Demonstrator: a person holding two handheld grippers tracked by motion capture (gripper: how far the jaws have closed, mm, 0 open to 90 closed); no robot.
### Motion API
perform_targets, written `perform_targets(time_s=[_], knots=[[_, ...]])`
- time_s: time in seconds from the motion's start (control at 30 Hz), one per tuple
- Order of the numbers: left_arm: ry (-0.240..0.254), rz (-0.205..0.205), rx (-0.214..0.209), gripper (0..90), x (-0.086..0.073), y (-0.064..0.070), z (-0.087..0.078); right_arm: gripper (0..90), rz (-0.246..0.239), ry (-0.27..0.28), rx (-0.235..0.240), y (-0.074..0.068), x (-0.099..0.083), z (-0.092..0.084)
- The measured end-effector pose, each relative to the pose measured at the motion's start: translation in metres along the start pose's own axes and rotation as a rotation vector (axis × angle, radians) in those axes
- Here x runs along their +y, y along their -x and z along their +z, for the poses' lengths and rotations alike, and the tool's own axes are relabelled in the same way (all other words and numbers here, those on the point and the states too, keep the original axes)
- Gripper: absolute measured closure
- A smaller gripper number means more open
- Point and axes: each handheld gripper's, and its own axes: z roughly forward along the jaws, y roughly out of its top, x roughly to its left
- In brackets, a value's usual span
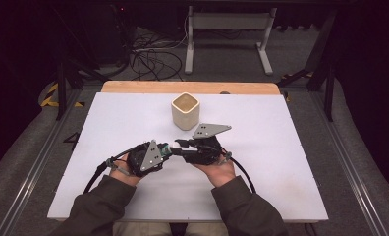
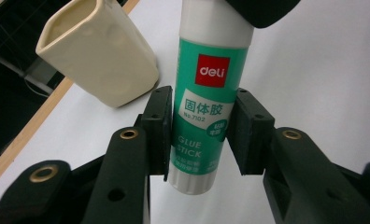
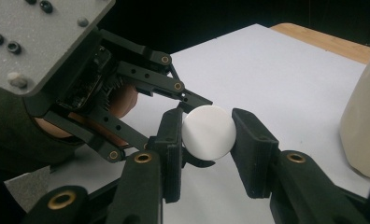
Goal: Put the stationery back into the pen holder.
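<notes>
A glue stick (image 2: 202, 107) with a green and white label is held level above the white table (image 1: 281, 147) between both grippers. My left gripper (image 2: 202, 135) is shut on its labelled body, with the pads pressing on both sides. My right gripper (image 3: 206, 140) is shut on the stick's round white end (image 3: 208, 132), and its black jaw covers that end in the left gripper view. In the high view the left gripper (image 1: 169, 150) and right gripper (image 1: 180, 144) meet tip to tip in front of the person, with the glue stick (image 1: 166, 147) barely visible between them.
A cream square cup (image 1: 185, 110) stands upright on the table just behind the grippers, also seen as the cup (image 2: 99, 51) and the cup (image 3: 365, 126). A wooden edge (image 1: 190, 87) runs along the far side of the table.
</notes>
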Motion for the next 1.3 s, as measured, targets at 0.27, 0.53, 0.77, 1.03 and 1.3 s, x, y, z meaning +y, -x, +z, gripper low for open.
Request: perform_targets(time_s=[0.27, 0.53, 0.77, 1.03, 1.3], knots=[[-0.002, -0.002, 0.002, 64.9, 0.001, 0.002, 0.001, 65.8, 0.001, 0.0, 0.006, 0.002, -0.001, 0.0], [0.012, -0.058, -0.022, 65.3, 0.003, 0.003, 0.005, 57.6, -0.026, 0.01, -0.023, 0.005, -0.003, 0.002], [0.009, -0.087, -0.03, 65.3, 0.003, 0.002, 0.007, 49.8, -0.026, 0.056, -0.042, 0.008, -0.002, -0.006], [0.029, -0.18, -0.043, 65.3, 0.004, -0.002, 0.008, 38.0, -0.006, 0.112, -0.054, 0.021, -0.004, -0.022], [0.023, -0.195, -0.046, 65.4, 0.005, -0.004, 0.009, 30.4, 0.028, 0.192, -0.075, 0.035, -0.006, -0.047]])
